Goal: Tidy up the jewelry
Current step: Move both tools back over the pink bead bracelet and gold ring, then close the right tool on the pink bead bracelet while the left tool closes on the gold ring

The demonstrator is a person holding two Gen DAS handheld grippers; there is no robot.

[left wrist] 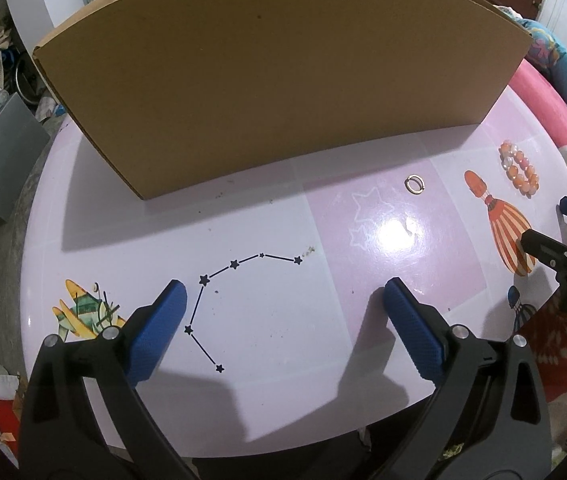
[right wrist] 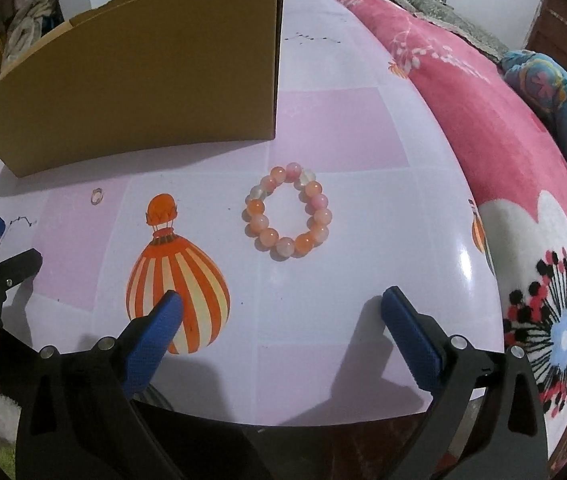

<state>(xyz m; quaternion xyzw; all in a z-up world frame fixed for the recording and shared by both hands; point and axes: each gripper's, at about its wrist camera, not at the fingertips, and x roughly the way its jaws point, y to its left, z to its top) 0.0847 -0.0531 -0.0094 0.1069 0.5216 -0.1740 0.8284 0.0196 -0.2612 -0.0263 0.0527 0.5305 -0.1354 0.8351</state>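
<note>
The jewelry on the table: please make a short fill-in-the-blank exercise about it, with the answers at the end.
1. The beaded bracelet lies flat on the ____.
2. The small metal ring lies between the printed balloon and the ____ box.
3. Both the left tool and the right tool are ____ and hold nothing.
4. The bracelet's beads are mostly pink and ____.

Answers: table; cardboard; open; orange
</note>
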